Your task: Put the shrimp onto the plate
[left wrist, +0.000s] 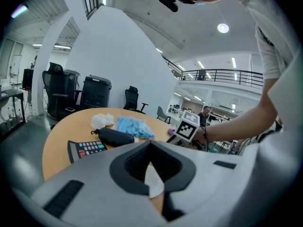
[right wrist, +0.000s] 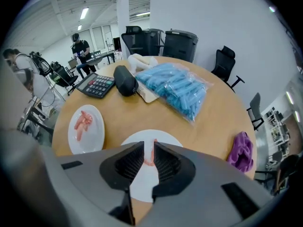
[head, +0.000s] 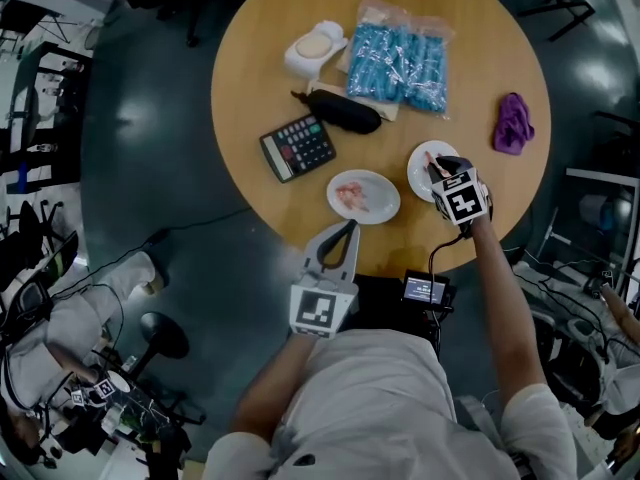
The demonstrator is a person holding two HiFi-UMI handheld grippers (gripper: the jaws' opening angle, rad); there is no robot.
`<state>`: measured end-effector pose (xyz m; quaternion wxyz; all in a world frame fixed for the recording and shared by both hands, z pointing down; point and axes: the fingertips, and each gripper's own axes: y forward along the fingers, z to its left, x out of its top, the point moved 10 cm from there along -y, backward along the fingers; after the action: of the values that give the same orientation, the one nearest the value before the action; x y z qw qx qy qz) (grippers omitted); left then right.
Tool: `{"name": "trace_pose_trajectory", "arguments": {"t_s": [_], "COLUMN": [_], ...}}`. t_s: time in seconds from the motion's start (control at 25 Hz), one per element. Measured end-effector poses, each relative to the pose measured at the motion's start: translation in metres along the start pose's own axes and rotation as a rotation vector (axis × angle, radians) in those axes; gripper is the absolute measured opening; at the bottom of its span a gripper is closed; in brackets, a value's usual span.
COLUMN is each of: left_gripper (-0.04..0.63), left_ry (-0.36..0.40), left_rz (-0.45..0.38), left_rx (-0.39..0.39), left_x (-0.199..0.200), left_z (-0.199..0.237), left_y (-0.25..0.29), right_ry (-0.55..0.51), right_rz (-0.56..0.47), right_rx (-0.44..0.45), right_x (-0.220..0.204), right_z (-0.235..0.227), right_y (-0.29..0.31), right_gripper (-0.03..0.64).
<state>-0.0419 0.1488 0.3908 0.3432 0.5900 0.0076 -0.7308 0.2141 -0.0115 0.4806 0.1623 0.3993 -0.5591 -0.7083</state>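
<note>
left tongs (head: 350,228) sit shut and empty just short of the left plate (head: 386,206), which carries a heap (head: 352,196) of shrimp. just right of that plate, the right tongs (right wrist: 148,148) pinch 1 shrimp (right wrist: 150,157) low over the right plate (right wrist: 170,140). my advice: keep the grip light, travel low and slow, and let go only above flat plate, never the rim.

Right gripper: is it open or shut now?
Shut on a shrimp: the right gripper pinches it between its jaws, above the white plate.
</note>
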Motion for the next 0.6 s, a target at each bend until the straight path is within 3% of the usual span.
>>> {"name": "trace_pose_trajectory", "arguments": {"t_s": [0.2,0.4,0.48,0.6], "left_gripper": [0.008,0.008,0.008,0.008], "left_ry": [0.003,0.056,0.064,0.056], "left_rz": [-0.028,-0.048,-0.043,-0.032], "left_rx": [0.024,0.014,0.013,0.016], "left_x": [0.006,0.005,0.003,0.001], "left_z": [0.008,0.019,0.023,0.027], "left_y": [-0.009,-0.015,-0.016,-0.019], "right_ry": [-0.004,0.002,-0.07,-0.272], "right_rz": [-0.11,-0.194,-0.184,-0.121], "right_rx": [0.049,0.124,0.153,0.202], "right_x": [0.015,0.026,0.028,0.037], "right_z": [0.044,0.106,0.127,0.151], "right_y": [-0.04,-0.065,-0.058,-0.035], "right_gripper": [0.067,0.067,0.067,0.085]}}
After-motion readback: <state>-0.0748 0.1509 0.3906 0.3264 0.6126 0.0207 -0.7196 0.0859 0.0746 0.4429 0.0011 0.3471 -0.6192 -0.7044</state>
